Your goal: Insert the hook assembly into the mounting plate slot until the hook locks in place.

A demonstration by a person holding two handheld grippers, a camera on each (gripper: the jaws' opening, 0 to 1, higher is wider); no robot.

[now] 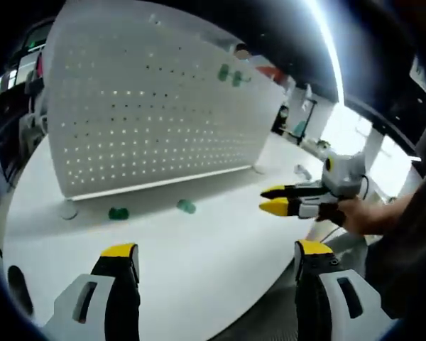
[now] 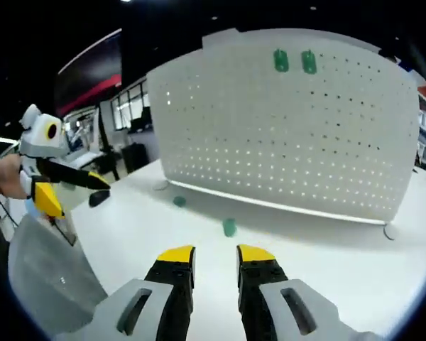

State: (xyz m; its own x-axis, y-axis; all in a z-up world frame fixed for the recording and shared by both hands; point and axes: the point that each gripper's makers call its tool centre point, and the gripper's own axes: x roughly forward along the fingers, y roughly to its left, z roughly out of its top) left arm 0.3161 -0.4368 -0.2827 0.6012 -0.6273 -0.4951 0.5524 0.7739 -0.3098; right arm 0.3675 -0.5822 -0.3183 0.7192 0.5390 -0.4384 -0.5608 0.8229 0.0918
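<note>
Presently both grippers are empty: left gripper (image 1: 216, 259) jaws wide apart, right gripper (image 2: 215, 257) jaws nearly together. Two green hooks (image 2: 229, 227) lie ahead on the table (image 2: 341, 263) before the pegboard (image 2: 291, 128). Advisable: spread right jaws, descend squarely over nearest hook.

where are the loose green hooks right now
Two green hooks lie on the white table just before the upright pegboard, ahead of the open left gripper.

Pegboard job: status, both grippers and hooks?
Left gripper open, empty; right gripper nearly closed, empty. Two green hooks loose on table; two mounted on pegboard. Path clear.
</note>
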